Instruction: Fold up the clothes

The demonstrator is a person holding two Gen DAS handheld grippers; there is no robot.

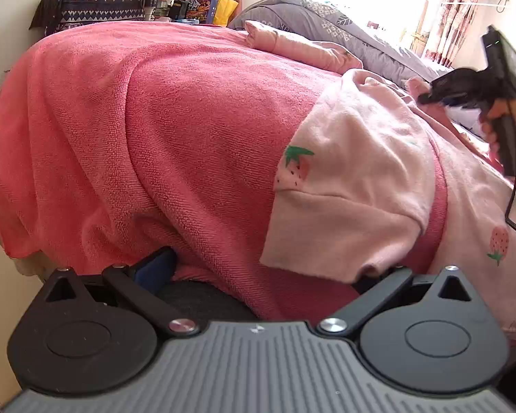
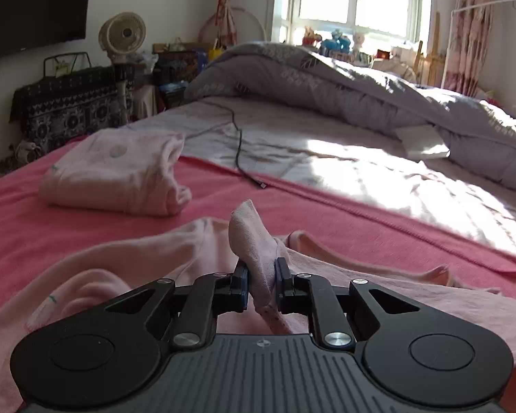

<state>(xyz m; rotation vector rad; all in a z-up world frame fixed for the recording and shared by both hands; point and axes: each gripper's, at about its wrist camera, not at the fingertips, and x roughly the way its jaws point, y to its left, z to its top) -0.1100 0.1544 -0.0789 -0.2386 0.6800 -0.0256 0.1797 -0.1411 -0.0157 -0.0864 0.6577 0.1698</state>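
Right tool (image 2: 261, 284) clamped on a thin bunched edge of the pink strawberry garment (image 2: 196, 247) spread over the red blanket (image 2: 326, 213) on the bed, left tool (image 1: 258, 275) apart and half-buried beneath fabric: risk of slipping out, dragging blanket along.

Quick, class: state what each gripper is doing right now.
Left gripper: open, nothing held.
Right gripper: shut on the pink garment.

Coral towel (image 1: 137, 120): looped terry cloth, rough, matt. Pale pink garment (image 1: 354, 179): soft knit cloth, matt, printed strawberries. Right gripper (image 2: 261, 282): matt black plastic, shiny metal pivot screws, ribbed grey housing. Grey quilt (image 2: 361, 93): smooth printed cloth.
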